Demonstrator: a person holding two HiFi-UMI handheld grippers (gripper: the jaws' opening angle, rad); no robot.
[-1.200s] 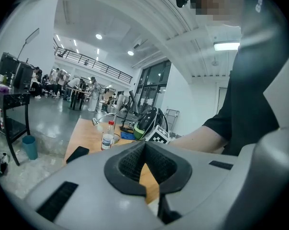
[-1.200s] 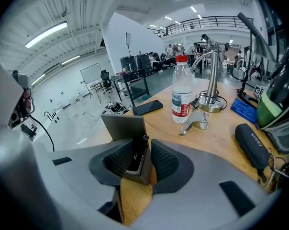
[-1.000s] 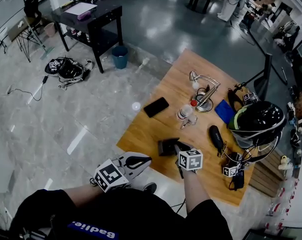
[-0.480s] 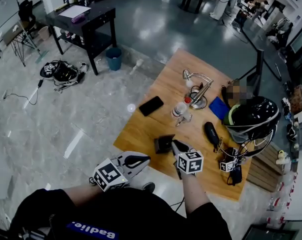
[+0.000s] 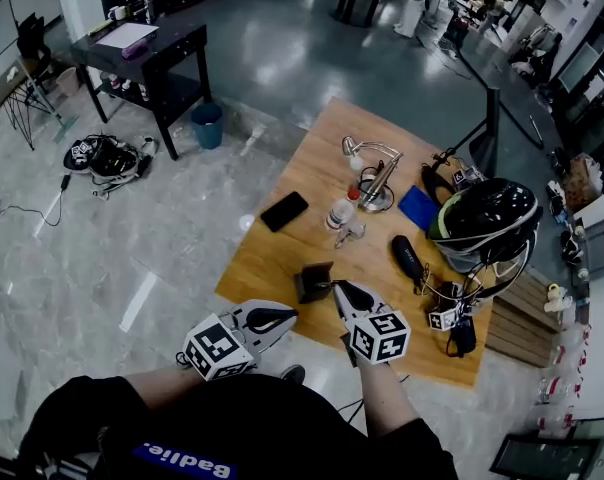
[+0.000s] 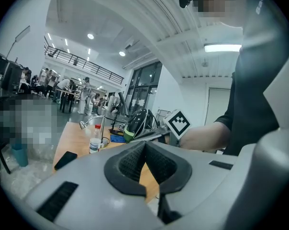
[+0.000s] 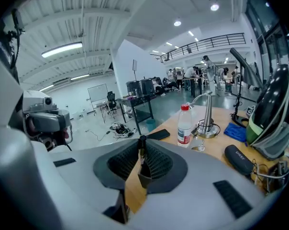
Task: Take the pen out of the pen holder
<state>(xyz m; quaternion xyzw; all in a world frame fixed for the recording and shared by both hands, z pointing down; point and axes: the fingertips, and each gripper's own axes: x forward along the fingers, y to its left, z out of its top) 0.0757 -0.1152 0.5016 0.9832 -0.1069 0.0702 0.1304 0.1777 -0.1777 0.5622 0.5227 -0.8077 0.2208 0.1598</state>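
Observation:
A dark pen (image 7: 141, 145) stands upright between the pads of my right gripper (image 7: 142, 157), which is shut on it. In the head view the right gripper (image 5: 337, 288) hangs above the wooden table (image 5: 282, 258), just right of the dark pen holder (image 5: 312, 281). The pen itself is too thin to make out there. My left gripper (image 5: 287, 317) floats off the table's near edge, left of the holder, with its jaws shut on nothing. Its own view shows the pads (image 6: 135, 162) meeting at the tip.
On the table lie a black phone (image 5: 284, 210), a water bottle (image 5: 339, 213), a desk lamp (image 5: 372, 168), a blue cloth (image 5: 419, 208), a black case (image 5: 407, 258) and a helmet (image 5: 487, 223) with cables beside it. The table's near edge is just under my grippers.
My right gripper has risen from the pen holder with the pen in its jaws. The left gripper has shifted only slightly.

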